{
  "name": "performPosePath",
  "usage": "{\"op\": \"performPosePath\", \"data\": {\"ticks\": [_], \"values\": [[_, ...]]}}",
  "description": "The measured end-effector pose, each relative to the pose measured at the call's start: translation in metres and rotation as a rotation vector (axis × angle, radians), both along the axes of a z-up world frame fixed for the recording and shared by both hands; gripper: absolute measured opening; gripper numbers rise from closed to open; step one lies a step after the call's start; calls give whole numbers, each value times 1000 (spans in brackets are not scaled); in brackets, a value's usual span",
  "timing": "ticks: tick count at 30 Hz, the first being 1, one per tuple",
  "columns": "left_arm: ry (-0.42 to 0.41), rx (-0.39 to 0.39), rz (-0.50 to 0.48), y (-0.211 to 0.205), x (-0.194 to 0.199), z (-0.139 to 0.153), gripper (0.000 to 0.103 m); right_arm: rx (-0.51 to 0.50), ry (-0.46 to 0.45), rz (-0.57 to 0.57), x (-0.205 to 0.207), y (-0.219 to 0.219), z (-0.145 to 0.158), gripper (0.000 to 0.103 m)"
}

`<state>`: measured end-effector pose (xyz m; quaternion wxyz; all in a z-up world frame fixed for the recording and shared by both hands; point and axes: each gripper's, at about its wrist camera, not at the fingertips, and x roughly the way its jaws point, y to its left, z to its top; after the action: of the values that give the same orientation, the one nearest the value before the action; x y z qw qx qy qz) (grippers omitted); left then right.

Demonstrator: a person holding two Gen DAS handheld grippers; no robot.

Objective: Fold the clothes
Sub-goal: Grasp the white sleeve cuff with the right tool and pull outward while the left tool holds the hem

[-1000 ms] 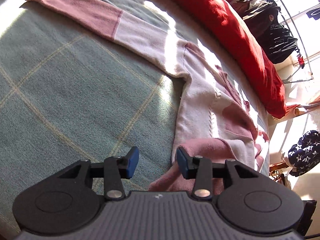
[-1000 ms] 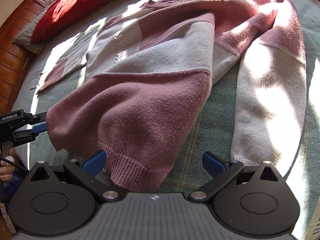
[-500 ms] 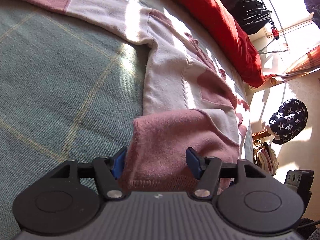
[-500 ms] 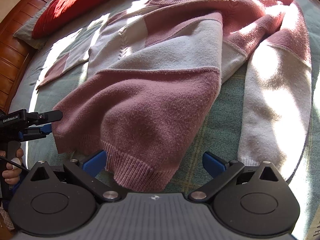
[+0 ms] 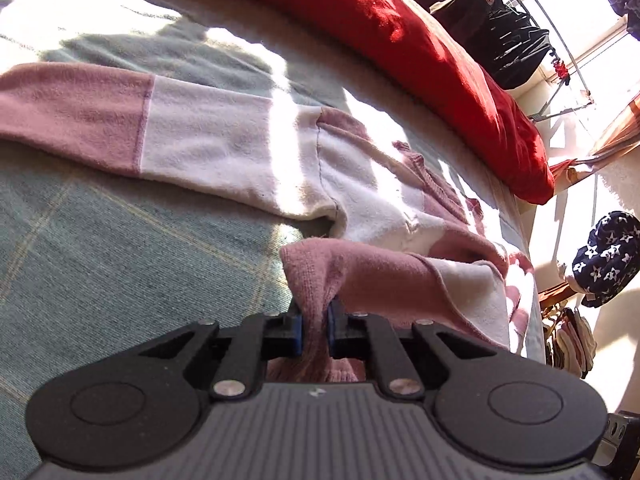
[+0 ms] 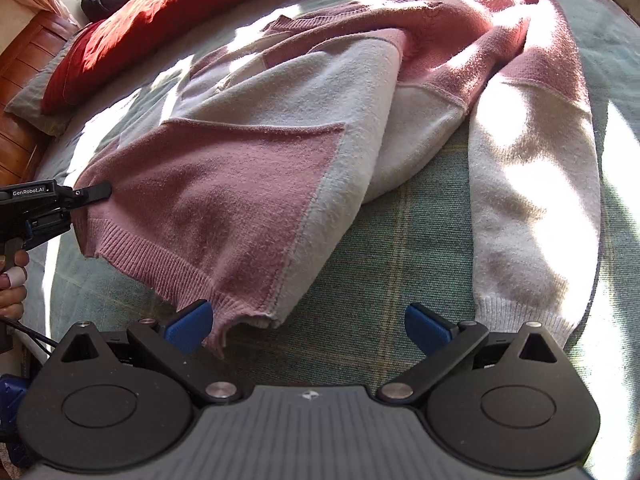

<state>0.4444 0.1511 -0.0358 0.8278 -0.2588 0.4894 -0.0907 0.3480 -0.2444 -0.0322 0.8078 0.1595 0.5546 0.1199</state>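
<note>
Slippage is risked: sweater hem (image 5: 316,280) is clamped thinly in left claw (image 5: 315,330); right claw (image 6: 308,326), spread apart at six o'clock, holds nothing

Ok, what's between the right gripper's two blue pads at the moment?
In the right wrist view, the right gripper stands open; the pink-and-white knit sweater's ribbed hem corner lies beside its left pad, then bare green checked bedcover.

Pink and off-white colour-block knit sweater (image 6: 256,184) lying spread out on a green checked bedspread (image 6: 384,280), half in sun patches. Ribbed pink hem (image 6: 168,272) lifting off the bed at one corner, bunching into a fold there. One sleeve (image 5: 132,128) stretching out flat, pink at the cuff end. Other sleeve (image 6: 532,184) lying flat too, white ribbed cuff nearest.
</note>
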Motion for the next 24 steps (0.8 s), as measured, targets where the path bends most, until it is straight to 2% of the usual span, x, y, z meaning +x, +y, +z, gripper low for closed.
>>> {"op": "performPosePath", "data": {"ticks": [3, 5, 10, 15, 18, 21, 24], "values": [[42, 72, 7, 6, 22, -19, 9, -1, -21, -27, -3, 3, 3, 103], [67, 91, 9, 7, 32, -30, 10, 8, -33, -35, -3, 3, 4, 103], [66, 100, -8, 3, 37, -38, 12, 58, -48, -58, 2, -2, 3, 101], [52, 93, 1, 5, 32, -40, 16, 146, -37, -77, 11, -8, -6, 90], [51, 93, 7, 4, 32, -40, 16, 215, -25, -131, 18, -21, -13, 85], [53, 95, 15, 3, 32, -40, 16, 239, -14, -198, 22, -37, -16, 81], [55, 101, 18, 2, 32, -39, 16, 165, -26, -224, 19, -51, -11, 76]]}}
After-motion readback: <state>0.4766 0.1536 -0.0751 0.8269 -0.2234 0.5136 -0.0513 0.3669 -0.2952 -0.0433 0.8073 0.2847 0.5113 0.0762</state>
